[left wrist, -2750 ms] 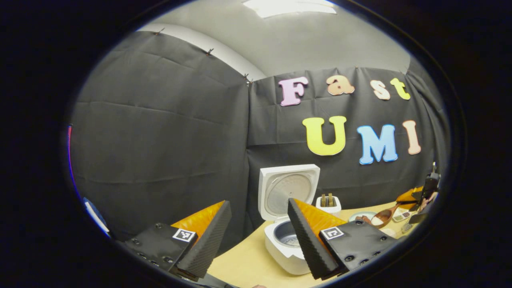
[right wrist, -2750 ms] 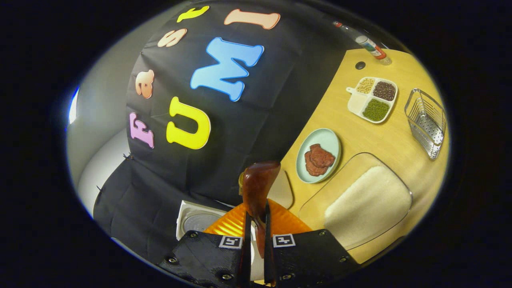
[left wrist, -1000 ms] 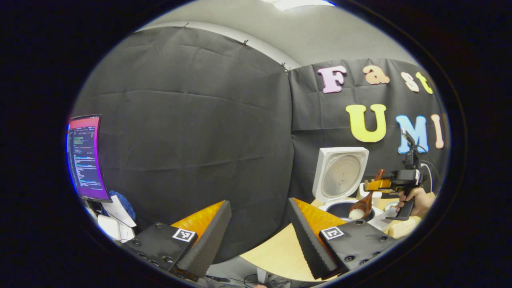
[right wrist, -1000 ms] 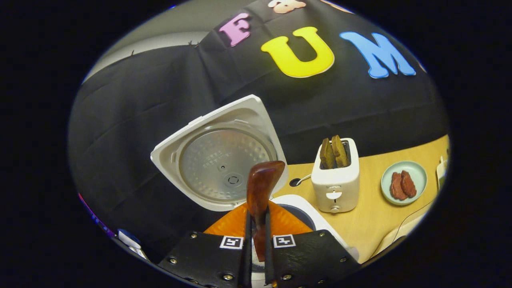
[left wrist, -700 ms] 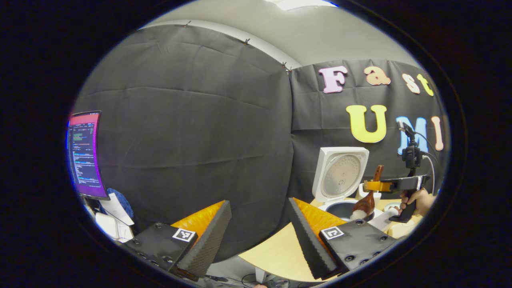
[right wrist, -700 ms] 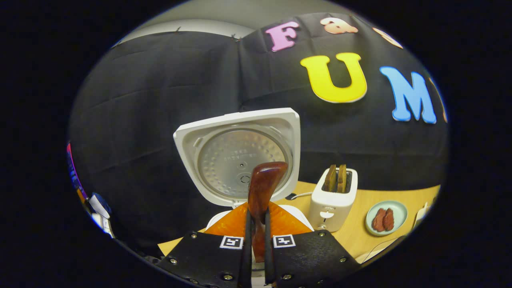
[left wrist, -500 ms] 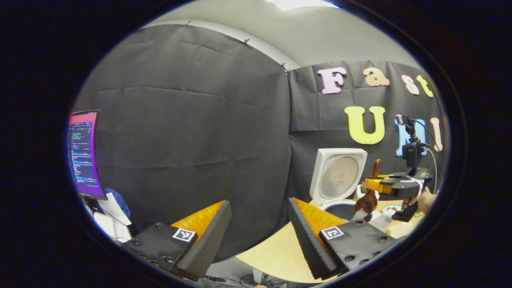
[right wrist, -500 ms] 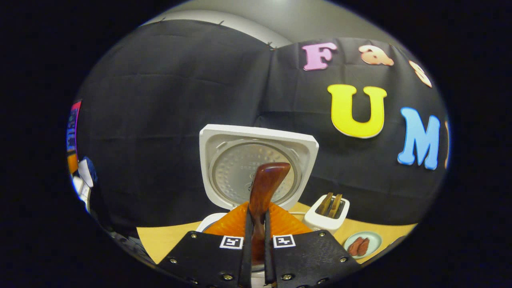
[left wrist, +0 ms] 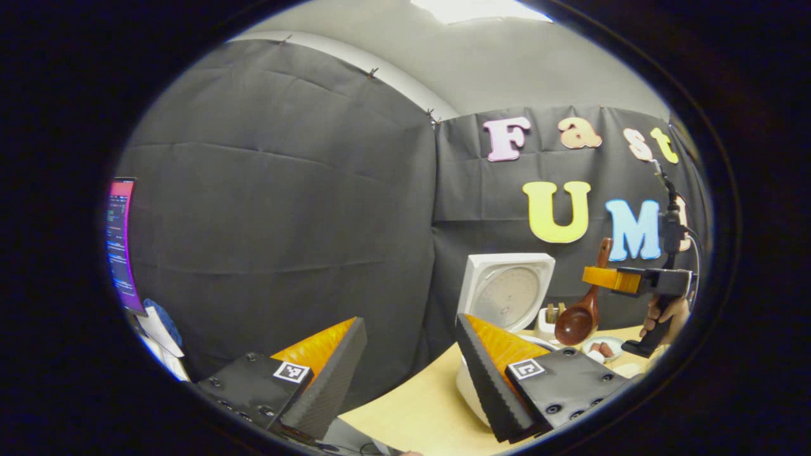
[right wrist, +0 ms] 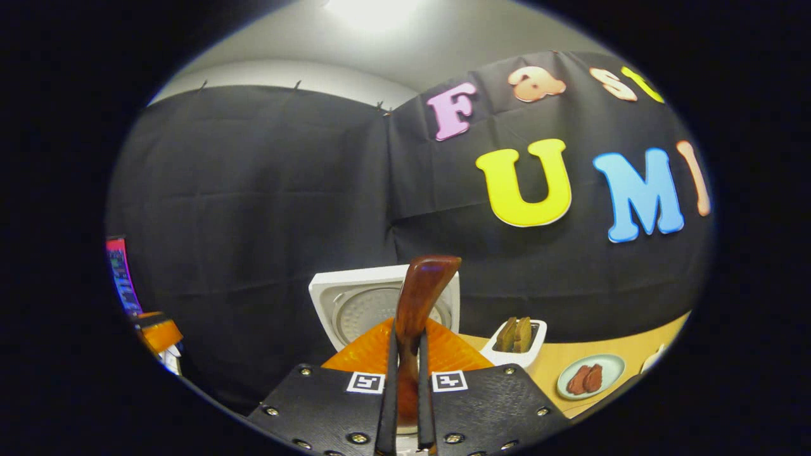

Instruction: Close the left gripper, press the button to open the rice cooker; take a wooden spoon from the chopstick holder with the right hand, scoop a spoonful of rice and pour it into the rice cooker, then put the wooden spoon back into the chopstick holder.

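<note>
The cooker [left wrist: 504, 294] stands open at the worktop's [left wrist: 418, 415] back edge, so the button step is done. The right tongs [right wrist: 405, 380] pinch the spoon [right wrist: 421, 291] by its handle, its bowl hanging empty above the worktop beside the cooker, judged already poured. The left tongs [left wrist: 408, 373] are spread, idle. Left: returning the spoon to the holder.
</note>
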The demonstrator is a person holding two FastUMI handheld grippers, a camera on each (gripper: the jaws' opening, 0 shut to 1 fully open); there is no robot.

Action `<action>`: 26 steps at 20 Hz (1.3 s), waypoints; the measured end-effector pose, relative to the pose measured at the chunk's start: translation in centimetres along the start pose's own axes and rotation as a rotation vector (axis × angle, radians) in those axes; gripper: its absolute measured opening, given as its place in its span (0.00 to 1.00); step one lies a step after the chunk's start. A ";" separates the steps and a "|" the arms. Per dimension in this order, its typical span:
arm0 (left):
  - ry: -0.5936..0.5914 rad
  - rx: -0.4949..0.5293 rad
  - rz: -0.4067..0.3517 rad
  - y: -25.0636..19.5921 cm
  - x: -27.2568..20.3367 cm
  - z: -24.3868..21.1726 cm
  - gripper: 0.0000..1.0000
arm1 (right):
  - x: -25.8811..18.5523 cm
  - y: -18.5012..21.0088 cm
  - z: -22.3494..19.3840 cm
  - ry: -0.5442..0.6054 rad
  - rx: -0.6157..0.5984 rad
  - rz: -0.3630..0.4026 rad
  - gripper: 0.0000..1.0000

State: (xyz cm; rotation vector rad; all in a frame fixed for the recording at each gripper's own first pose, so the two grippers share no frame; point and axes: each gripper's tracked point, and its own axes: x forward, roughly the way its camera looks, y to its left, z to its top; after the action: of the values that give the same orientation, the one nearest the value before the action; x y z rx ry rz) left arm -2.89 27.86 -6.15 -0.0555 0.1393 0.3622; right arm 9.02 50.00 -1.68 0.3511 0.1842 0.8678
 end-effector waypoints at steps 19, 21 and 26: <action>-0.056 0.032 -0.277 -23.1 1.4 3.3 1.00 | -22.7 -31.5 3.2 -0.011 0.018 -0.581 0.13; -0.055 0.041 -0.283 -24.1 1.2 3.2 1.00 | -24.4 -33.5 2.3 0.002 0.031 -0.628 0.13; -0.050 0.068 -0.276 -26.3 0.6 3.8 1.00 | -27.1 -39.0 -2.0 0.066 0.043 -0.716 0.13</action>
State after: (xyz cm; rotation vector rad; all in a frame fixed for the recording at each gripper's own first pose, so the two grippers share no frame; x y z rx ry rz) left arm 7.48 3.85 -1.75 0.0018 0.0931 0.0830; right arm 18.98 6.39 -17.69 0.2672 0.3624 0.1679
